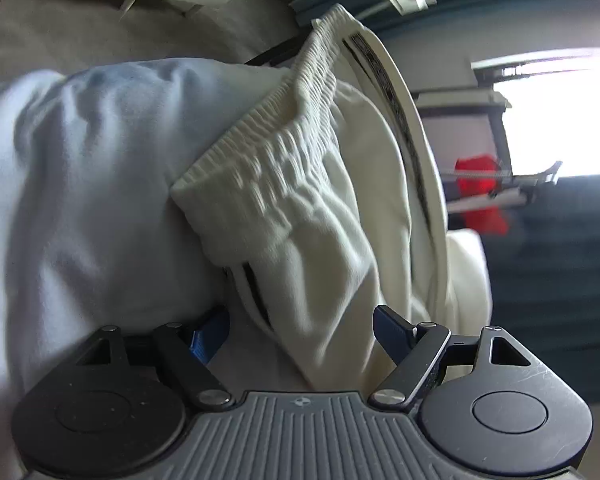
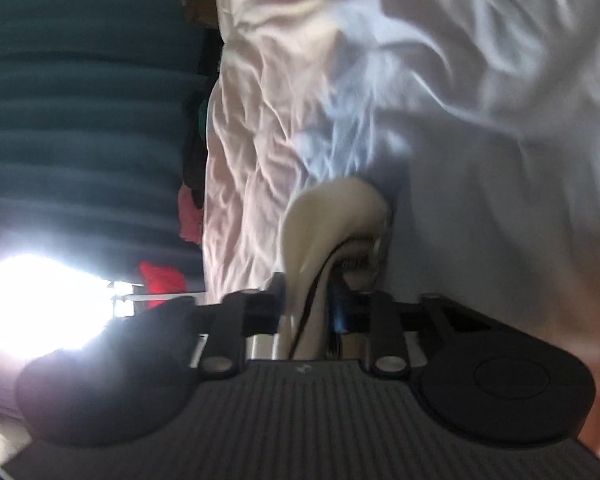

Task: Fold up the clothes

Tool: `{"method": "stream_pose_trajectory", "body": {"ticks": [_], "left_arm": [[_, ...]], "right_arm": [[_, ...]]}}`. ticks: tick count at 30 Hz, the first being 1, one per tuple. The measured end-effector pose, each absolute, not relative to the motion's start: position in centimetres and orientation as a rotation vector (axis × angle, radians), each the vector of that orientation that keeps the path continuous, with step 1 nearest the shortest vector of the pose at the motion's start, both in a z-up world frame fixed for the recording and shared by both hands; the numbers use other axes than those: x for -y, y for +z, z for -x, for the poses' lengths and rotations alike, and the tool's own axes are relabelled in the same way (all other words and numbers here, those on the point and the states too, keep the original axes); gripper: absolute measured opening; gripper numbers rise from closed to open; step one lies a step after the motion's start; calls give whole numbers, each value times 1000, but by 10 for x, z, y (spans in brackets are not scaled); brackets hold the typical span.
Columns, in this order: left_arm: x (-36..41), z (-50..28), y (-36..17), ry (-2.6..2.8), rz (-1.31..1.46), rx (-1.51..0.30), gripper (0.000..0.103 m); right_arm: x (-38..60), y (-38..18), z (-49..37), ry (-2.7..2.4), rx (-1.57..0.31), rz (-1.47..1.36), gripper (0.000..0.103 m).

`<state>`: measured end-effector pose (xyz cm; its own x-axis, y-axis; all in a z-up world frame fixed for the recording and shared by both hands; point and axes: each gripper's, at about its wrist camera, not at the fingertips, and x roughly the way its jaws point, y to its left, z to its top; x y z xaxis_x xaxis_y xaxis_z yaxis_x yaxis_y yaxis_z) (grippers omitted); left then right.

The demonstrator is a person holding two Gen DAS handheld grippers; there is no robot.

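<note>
Cream shorts [image 1: 308, 184] hang between the spread left tongs [image 1: 300, 328]; right tongs [image 2: 320, 300] pinch their fabric.

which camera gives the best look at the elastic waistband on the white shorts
The left wrist view: the ribbed elastic waistband of the white shorts runs across mid-frame, sharp, beyond the open left gripper. The right wrist view shows only a blurred cream fold clamped in the right gripper.
</note>
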<state>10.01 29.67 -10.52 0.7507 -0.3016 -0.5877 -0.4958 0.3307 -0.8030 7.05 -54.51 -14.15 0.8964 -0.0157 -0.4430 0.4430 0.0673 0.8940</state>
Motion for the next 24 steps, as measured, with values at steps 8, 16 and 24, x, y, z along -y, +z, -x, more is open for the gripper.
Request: {"method": "stream_pose_trajectory", "body": {"ticks": [8, 16, 24], "left_arm": [[-297, -101, -106, 136, 1260, -714, 79], [-297, -111, -101, 117, 1185, -719, 60], [-294, -101, -84, 134, 1150, -631, 17]], "right_arm": [[552, -95, -52, -380, -8, -1274, 12], [579, -125, -39, -568, -304, -1280, 14], [576, -142, -31, -496, -434, -1339, 24]]}}
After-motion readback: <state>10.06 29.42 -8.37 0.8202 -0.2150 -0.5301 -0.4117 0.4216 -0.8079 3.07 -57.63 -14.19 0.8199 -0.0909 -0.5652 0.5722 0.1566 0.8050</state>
